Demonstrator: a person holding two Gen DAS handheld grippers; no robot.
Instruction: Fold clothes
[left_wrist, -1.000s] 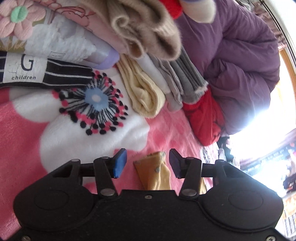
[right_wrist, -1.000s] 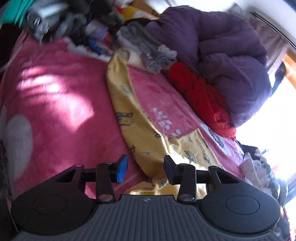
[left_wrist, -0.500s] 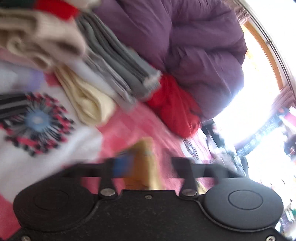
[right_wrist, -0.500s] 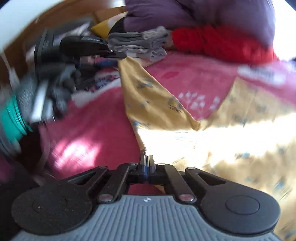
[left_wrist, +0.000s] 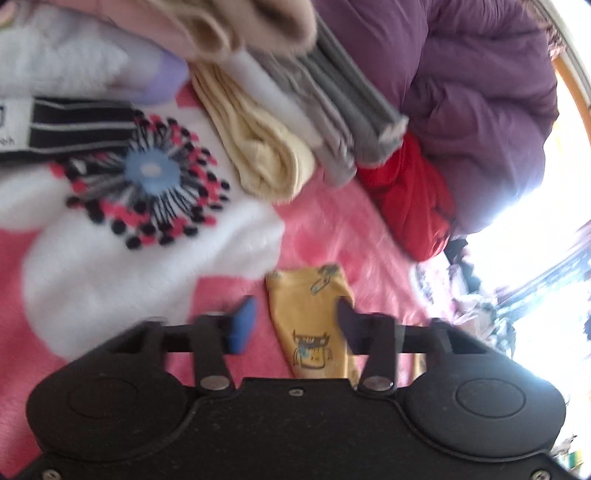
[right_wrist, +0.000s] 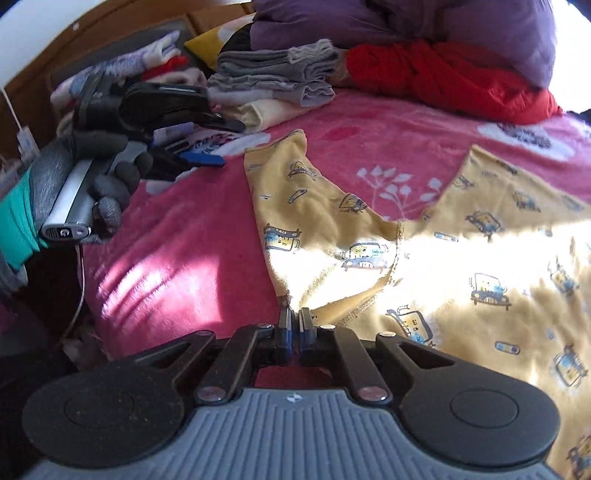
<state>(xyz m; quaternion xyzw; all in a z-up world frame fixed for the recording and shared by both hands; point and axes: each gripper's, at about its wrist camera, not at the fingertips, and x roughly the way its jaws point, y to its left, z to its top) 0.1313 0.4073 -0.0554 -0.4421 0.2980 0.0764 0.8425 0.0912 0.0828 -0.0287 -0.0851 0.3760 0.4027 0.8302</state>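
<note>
Yellow printed garment spread on the pink bed, one gripper pinching its edge.

The right gripper (right_wrist: 294, 317) has its jaws closed on a hem of the yellow garment (right_wrist: 424, 236), which lies flat across the pink blanket (right_wrist: 177, 236). The left gripper (left_wrist: 295, 321), held in a gloved hand (right_wrist: 107, 173), hovers at the garment's far corner; its jaws have just been closing and stand apart on either side of the cloth, not pressing it. Folded clothes (left_wrist: 288, 122) are stacked beyond, beside a red garment (left_wrist: 410, 199) and a purple quilt (left_wrist: 480, 92).

yellow printed garment (right_wrist: 369, 229) | spread flat, creased | on pink blanket (right_wrist: 184, 240)
</note>
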